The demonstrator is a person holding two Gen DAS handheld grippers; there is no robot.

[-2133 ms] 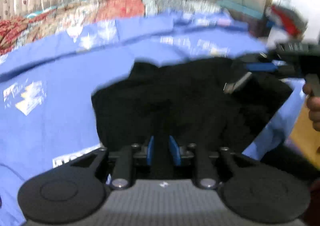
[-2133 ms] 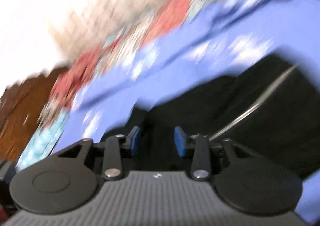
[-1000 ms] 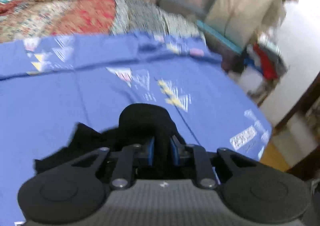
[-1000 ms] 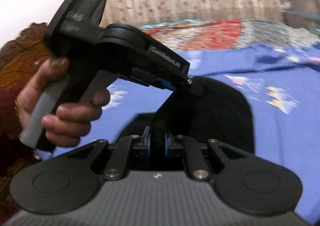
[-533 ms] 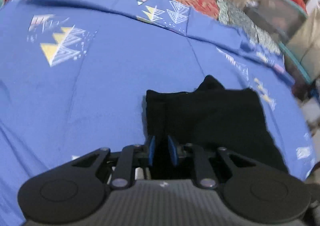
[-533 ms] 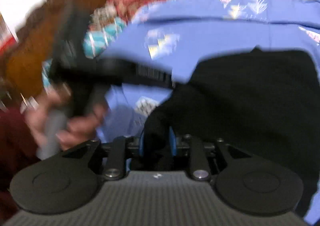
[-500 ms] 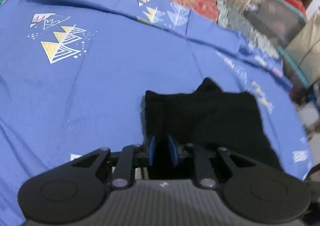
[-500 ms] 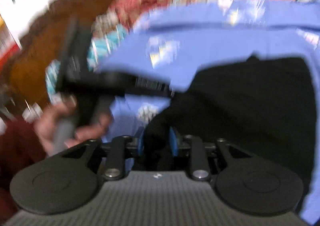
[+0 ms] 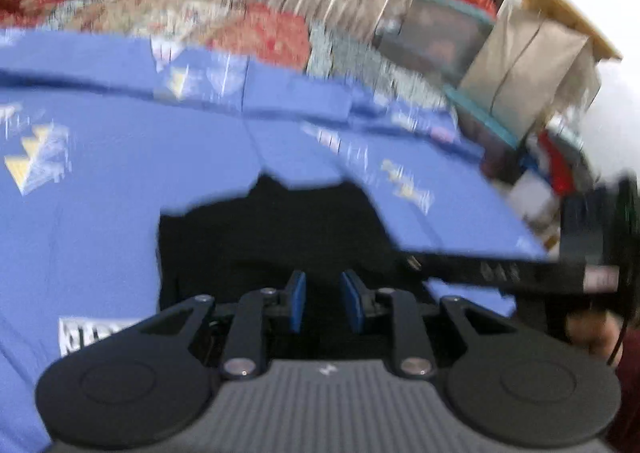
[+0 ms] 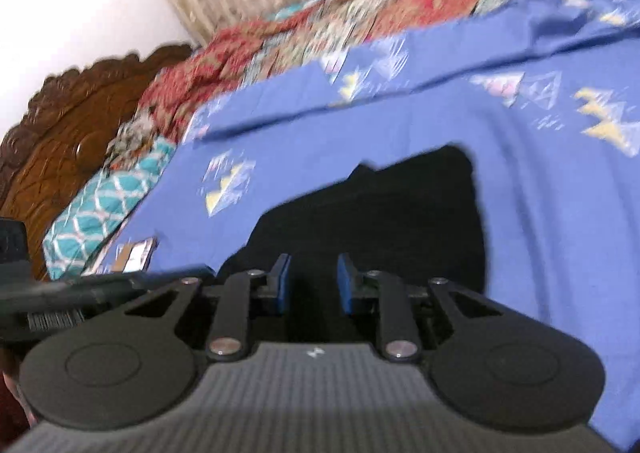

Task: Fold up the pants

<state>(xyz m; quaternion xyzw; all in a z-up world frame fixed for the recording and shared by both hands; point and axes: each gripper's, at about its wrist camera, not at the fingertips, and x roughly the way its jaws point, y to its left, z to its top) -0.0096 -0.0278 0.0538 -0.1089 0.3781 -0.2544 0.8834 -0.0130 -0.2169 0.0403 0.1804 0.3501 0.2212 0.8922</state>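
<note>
The black pants (image 9: 276, 229) lie folded in a compact pile on the blue bedsheet (image 9: 100, 189); they also show in the right wrist view (image 10: 384, 213). My left gripper (image 9: 323, 307) is open, its blue pads apart just above the near edge of the pile. My right gripper (image 10: 311, 284) is open too, over the pile's near edge. The right gripper's body reaches in from the right in the left wrist view (image 9: 520, 273); the left gripper's body shows at the left edge of the right wrist view (image 10: 60, 293).
A patterned quilt (image 10: 320, 25) lies along the far side of the bed. A carved wooden headboard (image 10: 60, 125) and a teal pillow (image 10: 100, 209) are at the left. Boxes and clutter (image 9: 500, 65) stand beyond the bed's right end.
Both grippers were shut on the pants half a second ago; now both have opened and let go. The pants rest on the sheet and both views have tilted upward.
</note>
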